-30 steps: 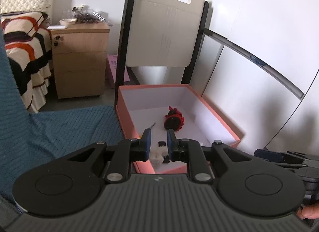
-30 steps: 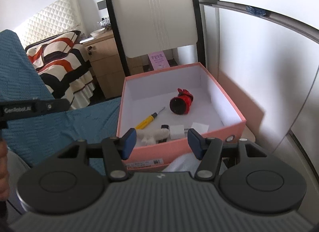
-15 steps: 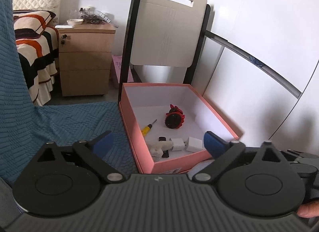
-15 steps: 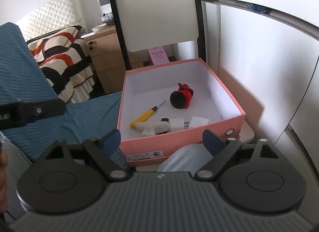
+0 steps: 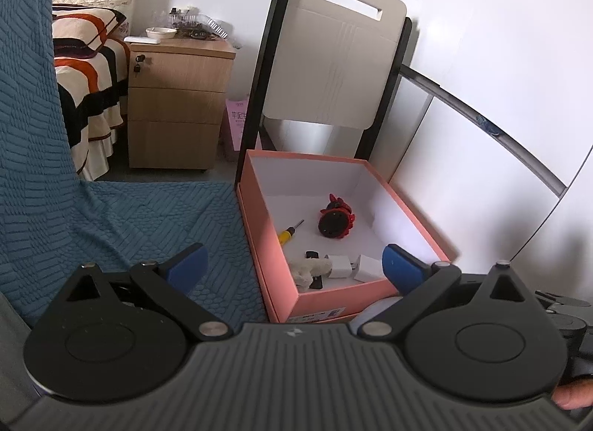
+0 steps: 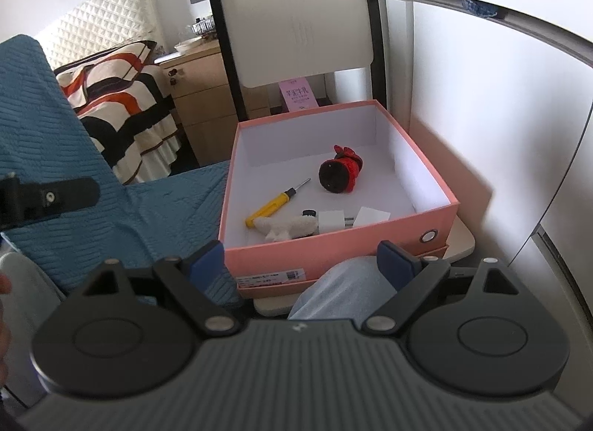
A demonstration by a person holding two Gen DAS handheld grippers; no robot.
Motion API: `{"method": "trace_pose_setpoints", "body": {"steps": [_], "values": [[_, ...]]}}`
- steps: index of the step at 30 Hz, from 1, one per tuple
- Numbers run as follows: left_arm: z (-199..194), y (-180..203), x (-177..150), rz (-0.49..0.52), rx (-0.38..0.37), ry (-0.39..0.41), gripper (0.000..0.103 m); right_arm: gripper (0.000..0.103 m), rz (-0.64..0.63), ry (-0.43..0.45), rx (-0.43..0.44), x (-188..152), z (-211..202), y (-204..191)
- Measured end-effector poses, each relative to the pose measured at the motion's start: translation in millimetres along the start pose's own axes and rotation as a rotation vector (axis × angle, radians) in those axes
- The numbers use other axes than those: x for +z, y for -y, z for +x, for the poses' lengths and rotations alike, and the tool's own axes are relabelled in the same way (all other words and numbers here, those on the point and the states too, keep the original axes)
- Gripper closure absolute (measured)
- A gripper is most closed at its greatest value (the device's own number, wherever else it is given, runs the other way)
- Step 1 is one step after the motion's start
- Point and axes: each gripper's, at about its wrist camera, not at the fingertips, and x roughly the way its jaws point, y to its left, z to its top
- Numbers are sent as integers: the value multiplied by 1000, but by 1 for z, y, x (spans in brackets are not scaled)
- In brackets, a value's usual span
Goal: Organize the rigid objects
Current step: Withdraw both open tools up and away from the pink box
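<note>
An open pink box [image 5: 330, 297] [image 6: 333, 251] stands on a white chair seat. Inside lie a yellow screwdriver [image 5: 290, 232] [image 6: 276, 203], a red and black toy [image 5: 335, 219] [image 6: 340, 175], a white plush piece [image 5: 309, 269] [image 6: 289, 227], a white charger [image 5: 339, 266] [image 6: 331, 221], a small black part [image 5: 312, 255] and a white block [image 5: 368, 267] [image 6: 371, 216]. My left gripper [image 5: 294, 264] is open and empty, held back above the box's near edge. My right gripper [image 6: 302, 260] is open and empty, just in front of the box.
A blue textured cover [image 5: 111, 216] [image 6: 74, 179] lies left of the box. The white chair back [image 5: 333, 60] rises behind it, a white wall panel [image 5: 481, 171] stands to the right. A wooden nightstand [image 5: 174, 105] and a striped bed [image 5: 85, 71] are farther back.
The left gripper has opened wide and drawn back from the box; the white plush piece now lies in the box. The right gripper has opened wider and pulled back too.
</note>
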Motion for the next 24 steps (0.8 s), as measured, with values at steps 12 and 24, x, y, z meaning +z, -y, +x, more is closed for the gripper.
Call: {"method": "trace_pose_setpoints", "body": {"steps": [12,24], "values": [[0,0,6,-9,4,-27,1,12,-8,1,-5,1,-3,-6],[-4,4,4,18,20,-12,1,12,-11,-9,-9,0,-3,-10]]}}
